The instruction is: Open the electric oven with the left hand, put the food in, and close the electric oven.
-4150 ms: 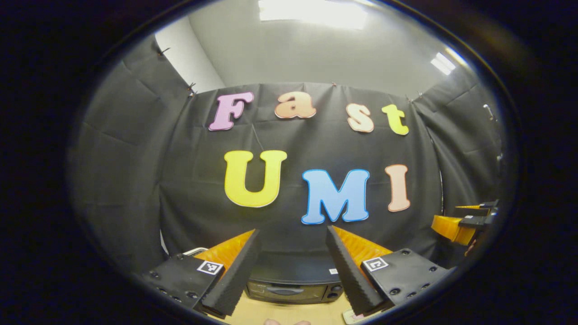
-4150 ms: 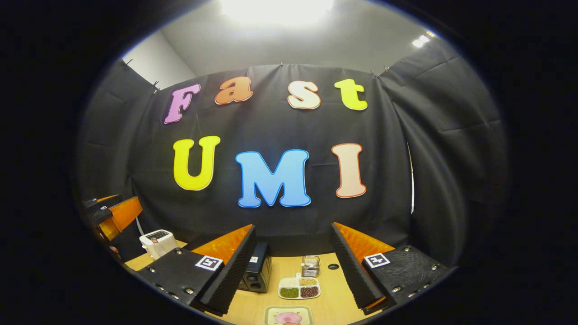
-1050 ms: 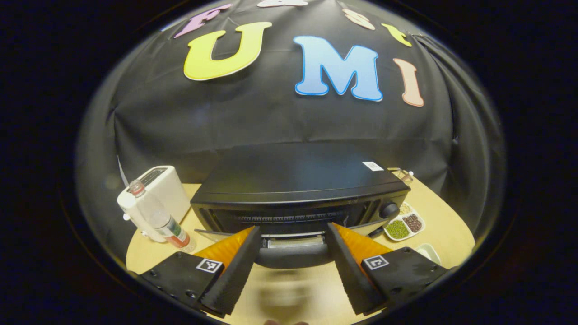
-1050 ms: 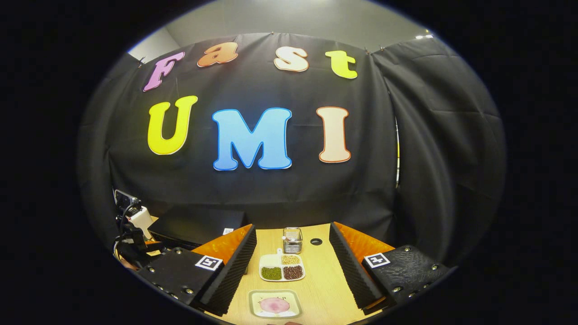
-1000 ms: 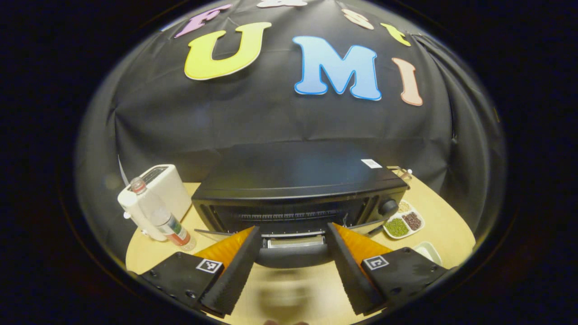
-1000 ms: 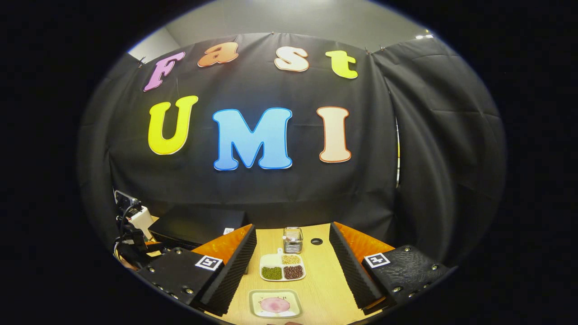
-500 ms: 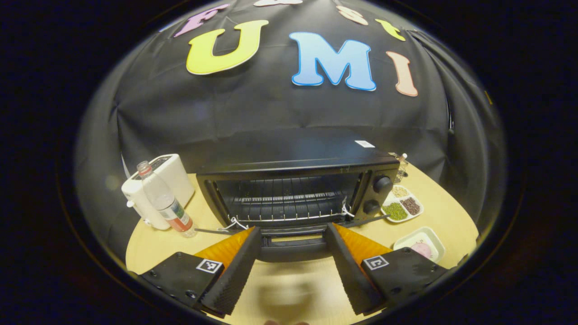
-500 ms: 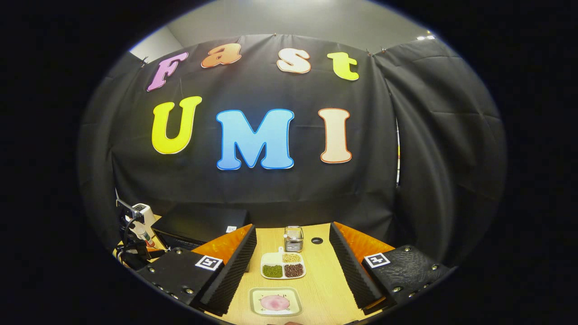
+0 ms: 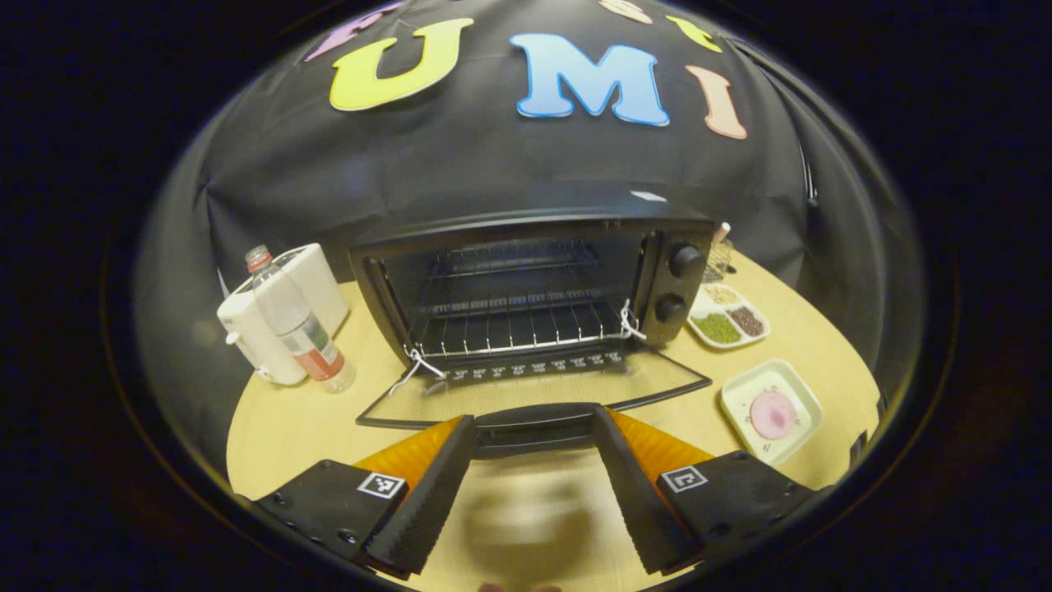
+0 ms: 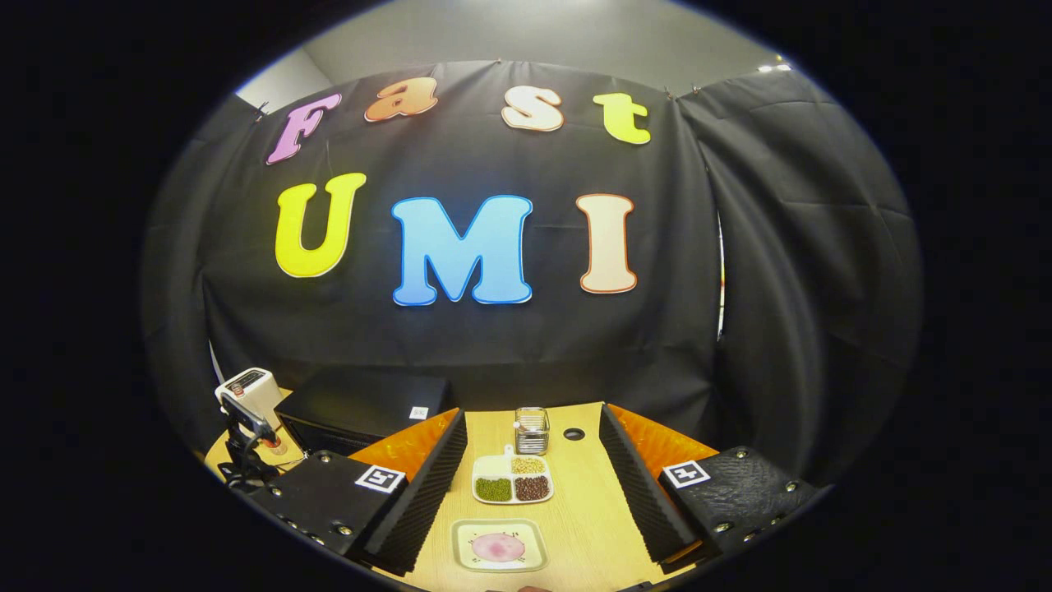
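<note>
The black electric oven (image 9: 526,288) stands open in the left gripper view, its wire rack bare. Its glass door (image 9: 534,386) lies almost flat toward me. The door handle (image 9: 534,427) sits between the fingertips of my left gripper (image 9: 532,418), whose jaws stand wide and do not press on it. The food, a pink round piece on a small square plate (image 9: 771,411), rests on the table right of the door. In the right gripper view the same plate (image 10: 498,546) lies just ahead of my right gripper (image 10: 532,413), which is open and holds nothing. The oven (image 10: 362,403) shows at the left.
A white toaster (image 9: 288,296) and a plastic bottle (image 9: 292,325) stand left of the oven. A divided dish of beans (image 9: 727,316) lies to its right, with a small jar (image 10: 532,429) behind the dish. The wooden table (image 9: 279,427) ends close to the black cloth wall.
The oven door has swung down from barely ajar to nearly flat, with the left gripper following the handle down and back. The right gripper has hardly moved.
</note>
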### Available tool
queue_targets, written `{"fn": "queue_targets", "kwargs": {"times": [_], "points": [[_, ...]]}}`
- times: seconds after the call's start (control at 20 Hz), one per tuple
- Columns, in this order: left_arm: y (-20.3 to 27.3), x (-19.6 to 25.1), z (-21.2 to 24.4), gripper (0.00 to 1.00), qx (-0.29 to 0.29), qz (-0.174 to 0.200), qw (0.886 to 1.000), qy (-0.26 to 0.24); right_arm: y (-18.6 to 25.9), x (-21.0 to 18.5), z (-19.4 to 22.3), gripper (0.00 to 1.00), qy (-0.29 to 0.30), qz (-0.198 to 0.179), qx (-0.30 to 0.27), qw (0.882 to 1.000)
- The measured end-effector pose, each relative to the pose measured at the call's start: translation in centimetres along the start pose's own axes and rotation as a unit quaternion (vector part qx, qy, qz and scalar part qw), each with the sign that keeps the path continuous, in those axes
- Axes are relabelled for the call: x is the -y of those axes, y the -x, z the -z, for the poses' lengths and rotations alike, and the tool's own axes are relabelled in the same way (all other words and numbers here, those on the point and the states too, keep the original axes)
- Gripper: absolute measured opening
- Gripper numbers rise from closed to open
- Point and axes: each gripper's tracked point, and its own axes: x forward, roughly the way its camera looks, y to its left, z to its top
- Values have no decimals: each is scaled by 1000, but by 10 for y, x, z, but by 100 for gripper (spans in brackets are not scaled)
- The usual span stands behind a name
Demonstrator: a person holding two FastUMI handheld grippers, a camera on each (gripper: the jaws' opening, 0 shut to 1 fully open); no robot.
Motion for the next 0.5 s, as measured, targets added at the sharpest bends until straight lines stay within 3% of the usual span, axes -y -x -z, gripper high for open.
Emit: {"fn": "queue_targets", "kwargs": {"times": [0.25,0.5], "points": [[1,-1,-2,97,-3,8,1000,1,1,-4,2,98,13,-6,-2,1000],[43,-6,-82,100,97,6,995,24,-7,-3,19,98,5,-26,-33,999]]}}
